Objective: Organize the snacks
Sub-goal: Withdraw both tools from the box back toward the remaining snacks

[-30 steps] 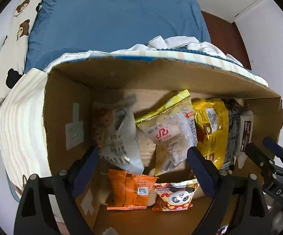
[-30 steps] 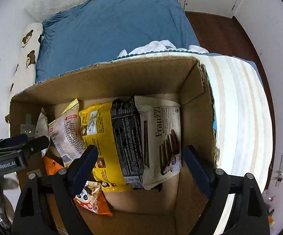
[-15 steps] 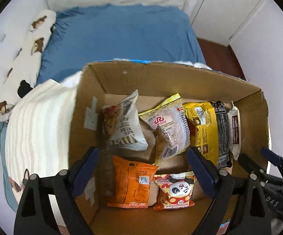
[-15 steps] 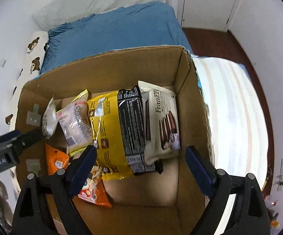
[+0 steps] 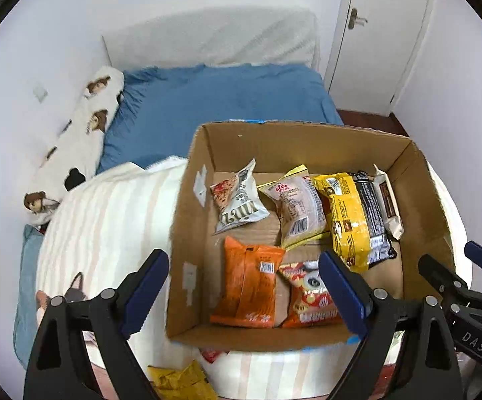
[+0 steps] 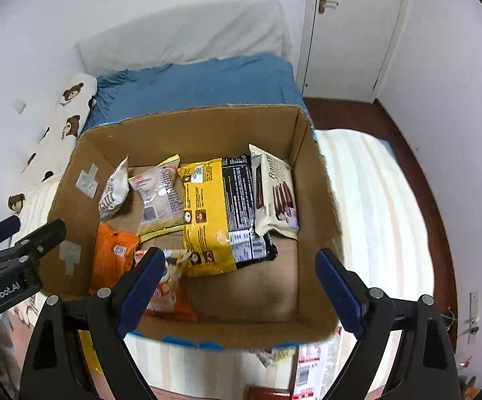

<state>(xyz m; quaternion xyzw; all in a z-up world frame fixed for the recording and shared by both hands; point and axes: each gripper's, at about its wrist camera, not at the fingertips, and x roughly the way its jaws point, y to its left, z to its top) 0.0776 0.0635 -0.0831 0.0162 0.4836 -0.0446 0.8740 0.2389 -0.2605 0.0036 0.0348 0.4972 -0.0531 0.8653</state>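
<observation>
A blue-sheeted bed [image 5: 207, 100] fills the upper frame; on its striped blanket [image 5: 107, 220] sits the cardboard box [image 5: 187, 233], centre, holding a yellow-and-black packet [image 5: 350, 220], an orange pouch [image 5: 247, 283] and smaller snacks. Left tongs [image 5: 244, 296] and right tongs [image 6: 241, 293] hang open and empty above the box. This looks like a pause between placements; next comes fetching a loose yellow packet [image 5: 181, 381], bottom edge.
</observation>
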